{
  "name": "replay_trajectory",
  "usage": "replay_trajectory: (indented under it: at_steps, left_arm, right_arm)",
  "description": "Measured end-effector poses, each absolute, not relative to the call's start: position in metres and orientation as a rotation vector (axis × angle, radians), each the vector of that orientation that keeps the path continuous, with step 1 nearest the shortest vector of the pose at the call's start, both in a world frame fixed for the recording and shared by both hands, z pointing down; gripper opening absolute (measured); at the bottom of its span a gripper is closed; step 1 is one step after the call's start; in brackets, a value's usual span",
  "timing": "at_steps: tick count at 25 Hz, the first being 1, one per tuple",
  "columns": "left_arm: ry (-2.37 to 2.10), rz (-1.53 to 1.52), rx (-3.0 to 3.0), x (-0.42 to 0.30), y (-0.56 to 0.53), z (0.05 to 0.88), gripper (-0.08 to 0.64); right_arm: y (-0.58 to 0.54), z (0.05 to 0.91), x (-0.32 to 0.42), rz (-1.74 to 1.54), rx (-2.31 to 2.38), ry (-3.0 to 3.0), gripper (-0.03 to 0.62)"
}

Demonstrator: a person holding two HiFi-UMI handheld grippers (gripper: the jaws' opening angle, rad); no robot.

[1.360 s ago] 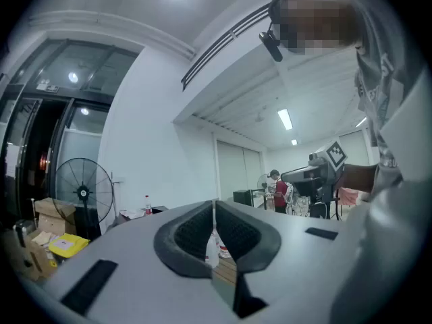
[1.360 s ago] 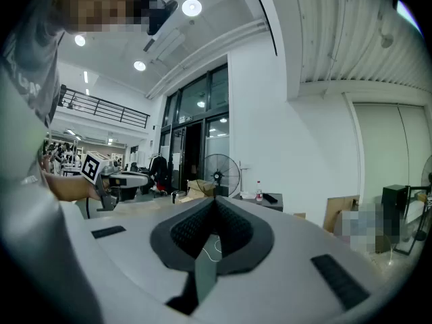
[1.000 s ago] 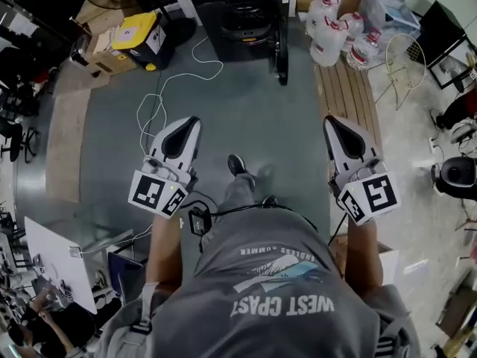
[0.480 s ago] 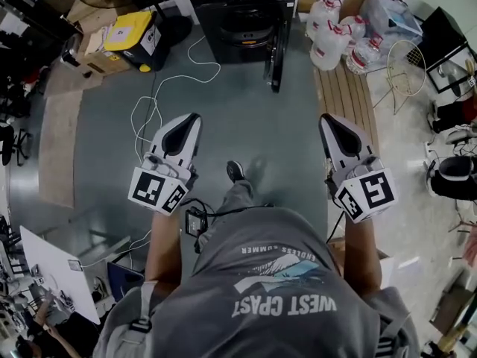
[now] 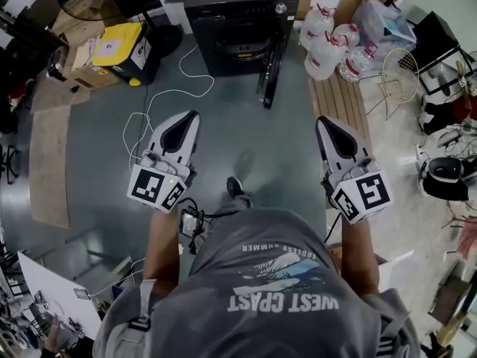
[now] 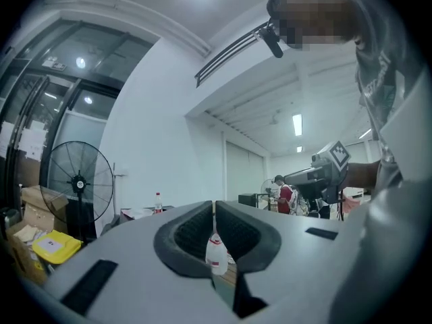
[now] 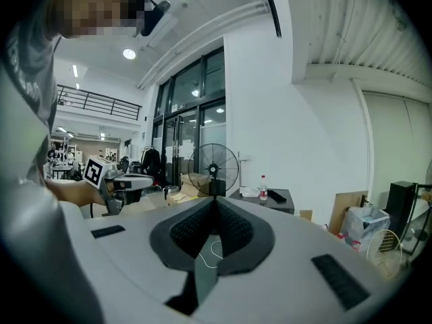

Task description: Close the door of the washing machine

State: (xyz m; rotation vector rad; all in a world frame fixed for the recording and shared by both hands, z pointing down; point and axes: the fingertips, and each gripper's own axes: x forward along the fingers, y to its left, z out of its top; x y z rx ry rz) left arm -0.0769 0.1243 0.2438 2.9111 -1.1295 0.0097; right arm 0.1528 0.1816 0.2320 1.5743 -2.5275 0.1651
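The black washing machine (image 5: 237, 21) stands at the top middle of the head view, with its door (image 5: 270, 69) swung open toward me on its right side. Both grippers are held level over the grey floor, well short of the machine. My left gripper (image 5: 193, 116) is shut with nothing in it, and in its own view the jaws (image 6: 214, 208) meet at the tip. My right gripper (image 5: 323, 121) is shut and empty too, and the machine's top (image 7: 270, 198) with a bottle on it shows beyond its closed jaws (image 7: 214, 201).
Large water jugs (image 5: 328, 39) and a wooden pallet (image 5: 346, 103) lie right of the door. A white cable (image 5: 160, 99) loops on the floor to the left, near a yellow box (image 5: 119, 47). A wire basket (image 5: 402, 73) sits far right. A standing fan (image 7: 212, 169) is left of the machine.
The person has walked toward the washing machine, which now shows larger and lower in the head view. Both grippers travelled forward with them and stayed shut.
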Motion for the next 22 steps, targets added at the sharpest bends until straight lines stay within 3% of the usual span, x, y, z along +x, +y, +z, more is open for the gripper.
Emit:
replay_trajectory:
  at_steps: [22]
  left_arm:
    - [-1.099, -0.014, 2.955, -0.119, 0.031, 0.247, 0.028]
  right_arm:
    - [0.064, 0.239, 0.102, 0.135, 1.559, -2.503, 0.029]
